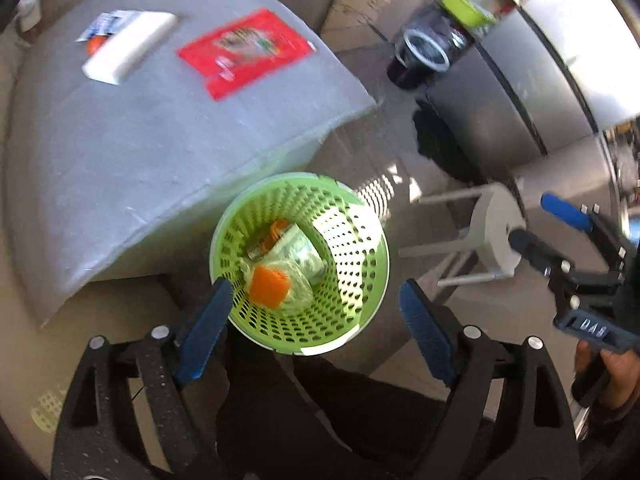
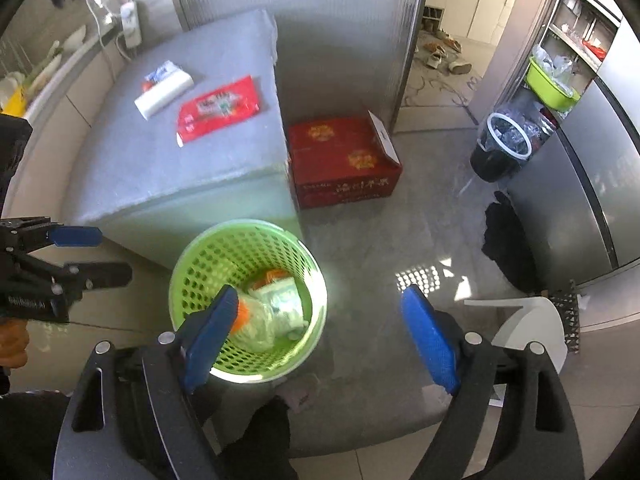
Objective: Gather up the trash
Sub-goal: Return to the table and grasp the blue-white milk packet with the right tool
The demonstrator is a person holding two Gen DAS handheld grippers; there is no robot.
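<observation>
Both tongs released: left tongs [image 1: 316, 312] | right tongs [image 2: 324, 332] | above green basket [image 1: 360, 292]

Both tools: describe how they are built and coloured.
The left tool and the right tool match: black speckled frames with slotted arms, round silver rivets at the joints, and flat blue textured pads on the fingers. Seen side on, each body carries pale lettering, too blurred to read.

Each black-framed claw [image 1: 316, 312] has blue pads, silver screws, and blurred, seemingly white lettering.
</observation>
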